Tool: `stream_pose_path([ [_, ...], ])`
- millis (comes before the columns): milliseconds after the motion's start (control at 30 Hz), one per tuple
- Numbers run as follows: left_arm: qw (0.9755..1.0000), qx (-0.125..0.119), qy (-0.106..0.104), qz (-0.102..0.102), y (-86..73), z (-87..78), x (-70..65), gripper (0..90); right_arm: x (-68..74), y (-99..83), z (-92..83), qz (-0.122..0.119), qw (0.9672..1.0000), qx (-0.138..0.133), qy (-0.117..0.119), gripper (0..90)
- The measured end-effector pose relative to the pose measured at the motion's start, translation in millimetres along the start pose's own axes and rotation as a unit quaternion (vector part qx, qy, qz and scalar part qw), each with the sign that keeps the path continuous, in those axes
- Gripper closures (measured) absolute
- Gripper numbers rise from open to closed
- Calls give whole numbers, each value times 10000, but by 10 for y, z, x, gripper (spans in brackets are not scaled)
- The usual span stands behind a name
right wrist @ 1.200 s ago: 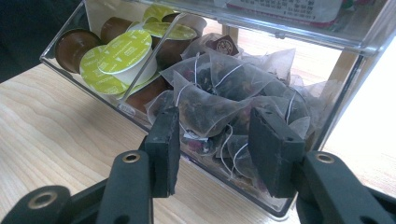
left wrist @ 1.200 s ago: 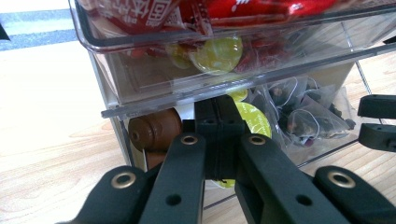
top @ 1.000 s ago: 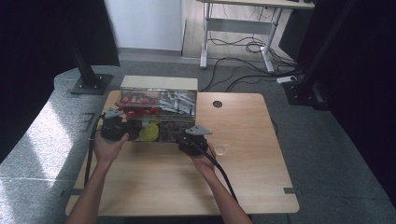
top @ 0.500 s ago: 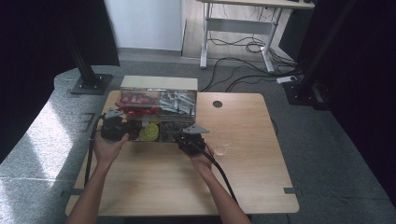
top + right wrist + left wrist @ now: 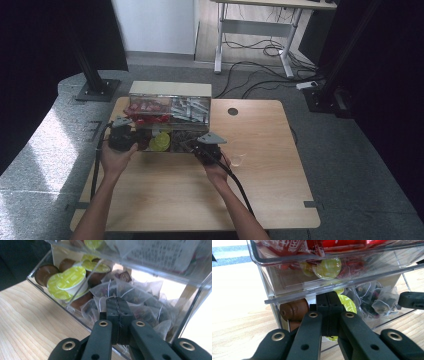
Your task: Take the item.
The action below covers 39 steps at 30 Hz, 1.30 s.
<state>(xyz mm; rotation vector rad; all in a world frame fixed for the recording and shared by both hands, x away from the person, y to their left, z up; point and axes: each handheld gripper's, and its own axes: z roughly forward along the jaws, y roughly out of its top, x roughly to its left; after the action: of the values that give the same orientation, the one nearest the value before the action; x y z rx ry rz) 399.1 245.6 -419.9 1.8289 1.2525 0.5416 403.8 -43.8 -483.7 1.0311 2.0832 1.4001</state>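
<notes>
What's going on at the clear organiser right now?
A person holds a gripper in each hand at the front of a clear plastic drawer organiser on the wooden table. The left gripper is shut, its jaws at the compartment of lime-lidded coffee capsules. The right gripper has just been closing and now looks shut at the pile of translucent mesh tea bags; whether it pinches a bag or string I can't tell.

This is a lab or recording studio set up as a workspace. A plain wooden table (image 5: 280,190) stands on grey carpet, with black curtains hanging to both sides of it. Black stand posts (image 5: 90,70) rise beside the table, and behind it loose cables (image 5: 260,50) lie under a bare-framed desk (image 5: 260,20).
</notes>
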Motion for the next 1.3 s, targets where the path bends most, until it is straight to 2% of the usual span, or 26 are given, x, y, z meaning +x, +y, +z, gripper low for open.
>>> stream_pose_path([
  [333,10000,9,-8,-7,-5,3,0,900,-10,76,-130,35,9996,-285,-17,889],
  [1300,10000,-2,9,-1,-6,7,-11,900,-117,117,-450,-16,9990,-448,-77,889],
])
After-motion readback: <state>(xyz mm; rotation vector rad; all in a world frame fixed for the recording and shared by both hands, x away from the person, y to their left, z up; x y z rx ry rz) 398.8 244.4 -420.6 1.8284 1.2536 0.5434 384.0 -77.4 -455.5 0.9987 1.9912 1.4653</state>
